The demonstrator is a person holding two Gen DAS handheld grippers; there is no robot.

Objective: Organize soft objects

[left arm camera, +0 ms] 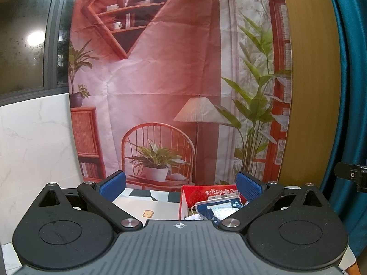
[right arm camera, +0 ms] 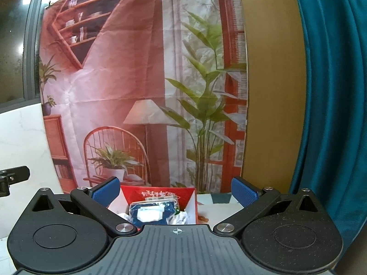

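Note:
A red cardboard box (left arm camera: 213, 191) (right arm camera: 158, 192) with white inner walls stands on the table. Inside lies a blue soft packet in clear plastic (left arm camera: 218, 209) (right arm camera: 150, 213), with crumpled white items (right arm camera: 183, 217) beside it. My left gripper (left arm camera: 181, 188) is open, raised above the table, with the box under its right finger. My right gripper (right arm camera: 175, 191) is also open and empty, and the box sits low between its fingers toward the left one. Both pairs of blue pads (left arm camera: 114, 183) (right arm camera: 243, 193) hold nothing.
The table wears a white cloth with black and grey geometric patches (left arm camera: 149, 197) and a small toast print (left arm camera: 148, 213). A printed room backdrop (left arm camera: 172, 80) hangs behind. A teal curtain (right arm camera: 332, 91) fills the right side, and marble wall (left arm camera: 34, 137) the left.

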